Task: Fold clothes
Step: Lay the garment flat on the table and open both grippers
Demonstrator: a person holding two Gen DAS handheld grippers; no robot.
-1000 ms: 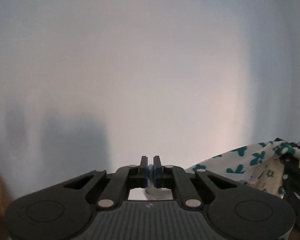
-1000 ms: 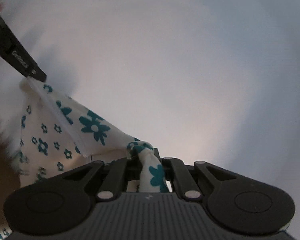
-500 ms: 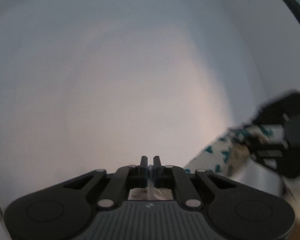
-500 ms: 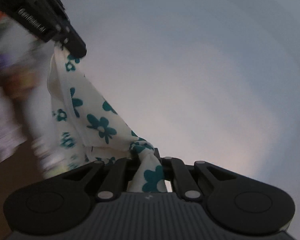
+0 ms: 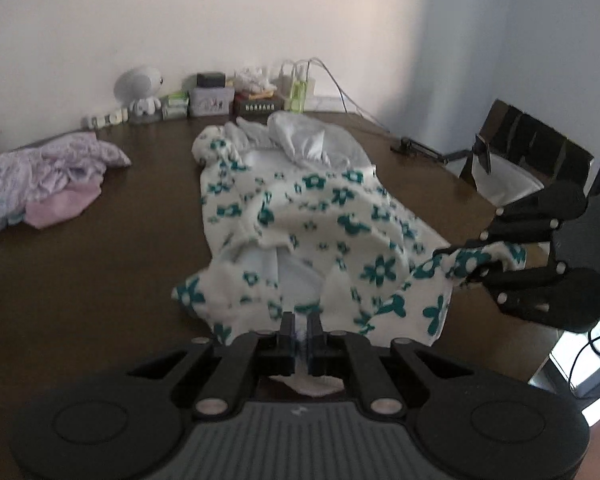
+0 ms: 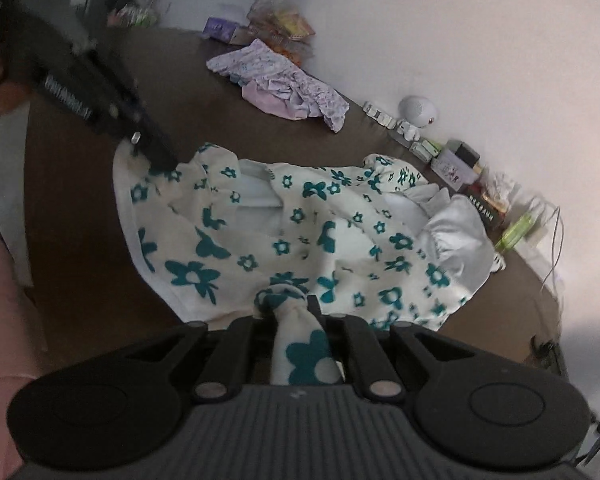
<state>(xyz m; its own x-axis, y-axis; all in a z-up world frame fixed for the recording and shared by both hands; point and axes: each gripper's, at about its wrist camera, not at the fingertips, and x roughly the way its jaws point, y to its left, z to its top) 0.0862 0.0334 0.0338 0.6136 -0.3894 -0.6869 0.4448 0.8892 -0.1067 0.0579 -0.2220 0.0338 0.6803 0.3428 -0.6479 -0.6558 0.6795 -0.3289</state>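
The floral garment (image 5: 312,216) lies spread and rumpled on the dark table (image 5: 100,280), its far end bunched near a white cloth (image 5: 308,140). The left hand-held gripper (image 5: 300,330) pinches a near edge of the fabric between pressed-together fingers; the right hand-held gripper (image 6: 290,312) is clamped on a gathered corner that bunches into a knot-like wad at its tips. The fabric looks light, soft and limp, so it will sag and crease rather than hold a line. Hems and corners seem the best holds, kept taut between both hands. A lilac clothes pile (image 5: 40,176) sits well apart; blur hides the hem's detail.
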